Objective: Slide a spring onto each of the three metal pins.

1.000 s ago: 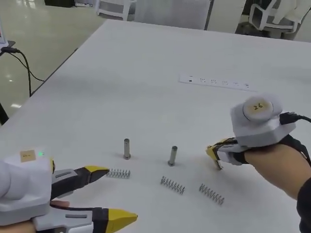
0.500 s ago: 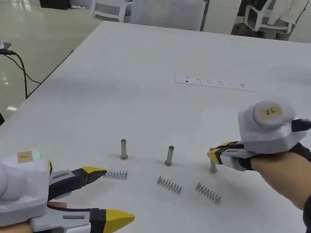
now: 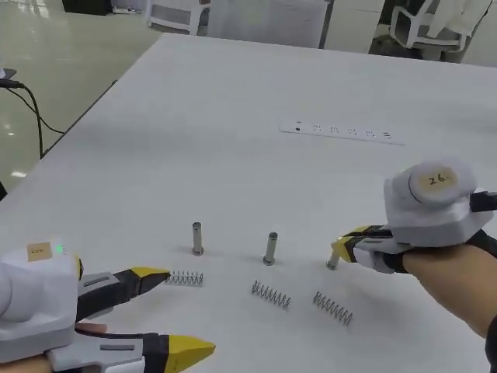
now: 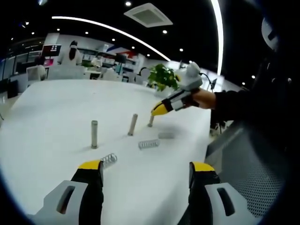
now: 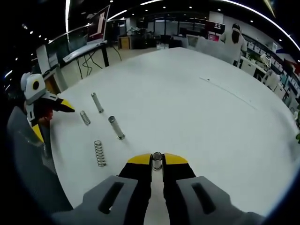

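Two metal pins [image 3: 197, 238] [image 3: 270, 248] stand upright on the white table [image 3: 233, 140]. A third pin [image 3: 332, 263] leans to one side, and my right gripper [image 3: 342, 247] is shut on it; the right gripper view has the pin's top [image 5: 157, 159] between the closed jaws. Three springs [image 3: 186, 277] [image 3: 271, 295] [image 3: 334, 308] lie flat in front of the pins. My left gripper [image 3: 175, 311] hovers open at the near left, one fingertip [image 3: 151, 273] just left of the leftmost spring [image 4: 108, 159], nothing between its jaws.
A white power strip [image 3: 342, 132] lies across the table beyond the pins. The table's left edge [image 3: 78, 124] drops to the floor, where a black cable [image 3: 35, 101] runs. Office chairs [image 3: 435, 27] stand past the far end.
The right gripper has shifted slightly left with the third pin in its jaws, and the pin has gone from upright to leaning. The left gripper has stayed put.
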The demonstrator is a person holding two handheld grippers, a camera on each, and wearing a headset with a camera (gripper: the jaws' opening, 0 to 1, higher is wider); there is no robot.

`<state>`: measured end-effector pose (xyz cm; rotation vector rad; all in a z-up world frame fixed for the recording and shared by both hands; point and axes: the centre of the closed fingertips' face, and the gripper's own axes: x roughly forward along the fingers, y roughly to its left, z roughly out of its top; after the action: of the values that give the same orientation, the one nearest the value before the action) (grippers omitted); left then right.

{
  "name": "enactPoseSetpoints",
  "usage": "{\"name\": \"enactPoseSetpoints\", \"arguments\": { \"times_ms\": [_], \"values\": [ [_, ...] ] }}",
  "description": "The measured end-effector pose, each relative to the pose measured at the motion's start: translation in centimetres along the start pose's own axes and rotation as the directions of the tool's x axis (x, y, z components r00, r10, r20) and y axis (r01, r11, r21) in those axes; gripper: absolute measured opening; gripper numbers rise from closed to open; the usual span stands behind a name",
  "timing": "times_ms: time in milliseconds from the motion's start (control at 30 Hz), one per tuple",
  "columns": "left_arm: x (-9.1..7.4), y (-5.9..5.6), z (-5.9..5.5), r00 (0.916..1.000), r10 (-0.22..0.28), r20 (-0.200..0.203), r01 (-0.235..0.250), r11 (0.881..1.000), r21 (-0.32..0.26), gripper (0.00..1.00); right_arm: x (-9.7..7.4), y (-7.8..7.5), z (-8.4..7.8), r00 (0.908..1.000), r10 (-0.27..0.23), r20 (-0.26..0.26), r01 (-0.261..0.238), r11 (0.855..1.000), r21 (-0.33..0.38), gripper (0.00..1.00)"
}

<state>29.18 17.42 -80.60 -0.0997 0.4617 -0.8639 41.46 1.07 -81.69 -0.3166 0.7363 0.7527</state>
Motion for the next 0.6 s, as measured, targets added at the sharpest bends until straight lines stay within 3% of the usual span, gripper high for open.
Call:
{"name": "enactPoseSetpoints", "arguments": {
  "times_ms": [600],
  "values": [
    [0.0, 0.02, -0.04, 1.0, 0.0, -0.003, 0.0, 1.0, 0.0, 0.71, -0.27, 0.44, -0.16, 0.9998, 0.019, 0.008, -0.019, 1.0, 0.003, 0.05]
  ]
}}
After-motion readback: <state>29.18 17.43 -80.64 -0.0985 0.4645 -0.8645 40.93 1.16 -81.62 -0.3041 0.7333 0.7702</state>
